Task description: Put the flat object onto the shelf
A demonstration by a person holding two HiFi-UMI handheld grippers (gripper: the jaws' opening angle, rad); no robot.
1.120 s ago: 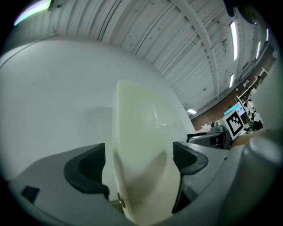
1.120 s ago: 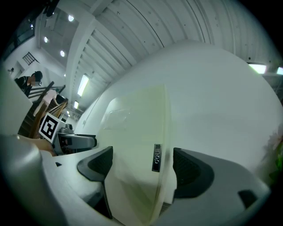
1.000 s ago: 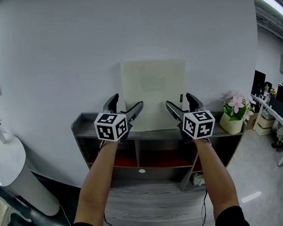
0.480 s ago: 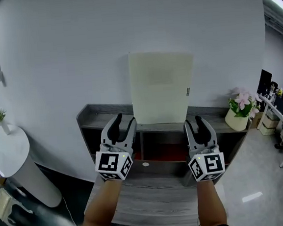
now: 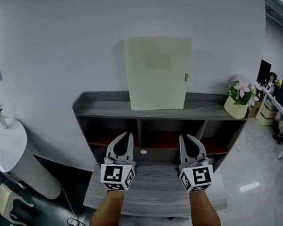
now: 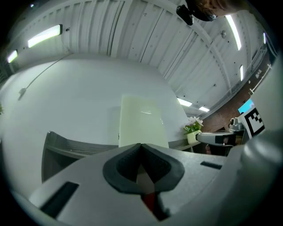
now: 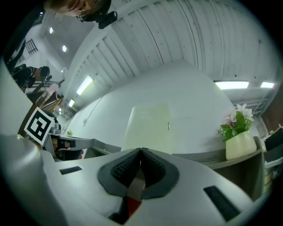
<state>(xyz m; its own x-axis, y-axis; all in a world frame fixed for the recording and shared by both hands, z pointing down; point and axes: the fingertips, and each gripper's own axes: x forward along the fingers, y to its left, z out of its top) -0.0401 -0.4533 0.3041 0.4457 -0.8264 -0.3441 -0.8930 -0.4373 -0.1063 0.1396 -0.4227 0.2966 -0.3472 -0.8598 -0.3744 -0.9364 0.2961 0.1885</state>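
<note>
A pale cream flat panel (image 5: 158, 73) stands upright on top of the grey shelf unit (image 5: 101, 107), leaning against the white wall. It also shows ahead in the left gripper view as the panel (image 6: 139, 122) and in the right gripper view as the panel (image 7: 148, 126). My left gripper (image 5: 126, 136) hangs in front of the shelf, below its top board, shut and empty. My right gripper (image 5: 187, 138) is level with it on the right, also shut with nothing in it. Both are well clear of the panel.
A potted pink flower (image 5: 239, 98) stands on the shelf top at the right end. A grey wooden bench (image 5: 153, 192) lies under my arms. A white round table (image 5: 9, 146) with a small vase is at the left. Desks (image 5: 281, 107) stand at the far right.
Both grippers have let go of the panel, drawn back and down from the shelf top, and closed. The panel stays leaning on the wall.
</note>
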